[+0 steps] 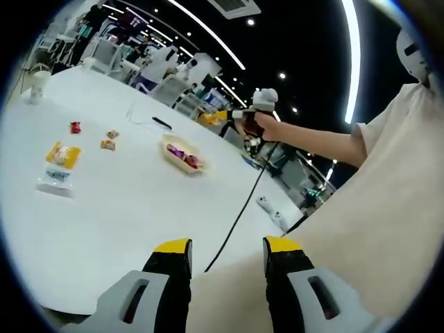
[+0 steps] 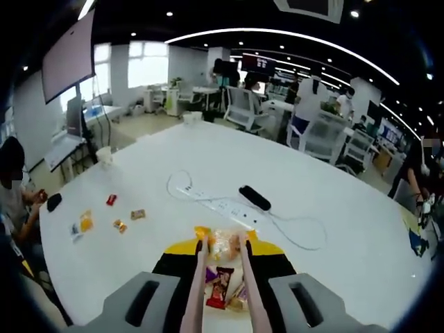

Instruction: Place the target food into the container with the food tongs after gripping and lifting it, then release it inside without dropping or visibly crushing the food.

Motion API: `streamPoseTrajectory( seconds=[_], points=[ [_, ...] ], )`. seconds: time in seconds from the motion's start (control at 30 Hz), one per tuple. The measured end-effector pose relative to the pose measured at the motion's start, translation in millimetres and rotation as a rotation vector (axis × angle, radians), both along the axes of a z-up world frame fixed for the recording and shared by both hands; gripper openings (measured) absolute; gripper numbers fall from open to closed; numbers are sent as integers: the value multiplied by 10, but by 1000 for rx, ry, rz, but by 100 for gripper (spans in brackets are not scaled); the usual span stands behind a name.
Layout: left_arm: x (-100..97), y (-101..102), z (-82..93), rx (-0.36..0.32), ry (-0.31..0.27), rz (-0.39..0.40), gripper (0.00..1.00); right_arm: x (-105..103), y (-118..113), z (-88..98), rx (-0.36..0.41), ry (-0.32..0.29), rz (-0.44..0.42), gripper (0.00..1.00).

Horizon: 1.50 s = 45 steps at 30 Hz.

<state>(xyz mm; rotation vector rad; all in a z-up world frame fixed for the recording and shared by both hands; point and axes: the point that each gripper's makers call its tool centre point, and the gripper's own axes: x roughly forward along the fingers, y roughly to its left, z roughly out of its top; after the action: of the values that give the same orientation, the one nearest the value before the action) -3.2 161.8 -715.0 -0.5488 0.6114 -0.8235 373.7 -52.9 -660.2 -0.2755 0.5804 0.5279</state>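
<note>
My right gripper (image 2: 222,251) is shut on a pair of pinkish food tongs (image 2: 196,291). The tong tips pinch a yellow snack packet (image 2: 223,241). Just under the tongs lies the container (image 2: 223,286) with red and purple wrapped snacks in it. In the left gripper view the same container is a shallow cream basket (image 1: 168,147) at mid-table, and a hand holds the right gripper (image 1: 230,116) up in the air beyond and to the right of it. My left gripper (image 1: 225,253) stands open over the table's near edge with nothing between its jaws.
Loose snacks lie on the white table: a red one (image 1: 75,127), two small ones (image 1: 109,139), a yellow packet (image 1: 62,154), a clear packet (image 1: 55,180). A paper cup (image 1: 39,83), a black remote (image 2: 254,198), a power strip (image 2: 222,205) and a black cable (image 1: 239,215) are there too. A seated person (image 2: 14,198) is at the left.
</note>
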Motion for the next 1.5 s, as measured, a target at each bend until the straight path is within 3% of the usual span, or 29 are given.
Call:
streamPoseTrajectory(
  seconds=[0.5, 1.0, 1.5],
  points=[
    [-20, 67, 2, 7, -3, 11, 40, 20, -9, -27, -14, 1, -4, 25],
    [-56, 165, 23, 19, -2, -22, 40, -99, 20, -11, -11, -3, -32, 25],
    [-86, 327, 9, 12, -4, -27, 40, -341, 407, 44, -10, 15, -17, 27]
  ],
)
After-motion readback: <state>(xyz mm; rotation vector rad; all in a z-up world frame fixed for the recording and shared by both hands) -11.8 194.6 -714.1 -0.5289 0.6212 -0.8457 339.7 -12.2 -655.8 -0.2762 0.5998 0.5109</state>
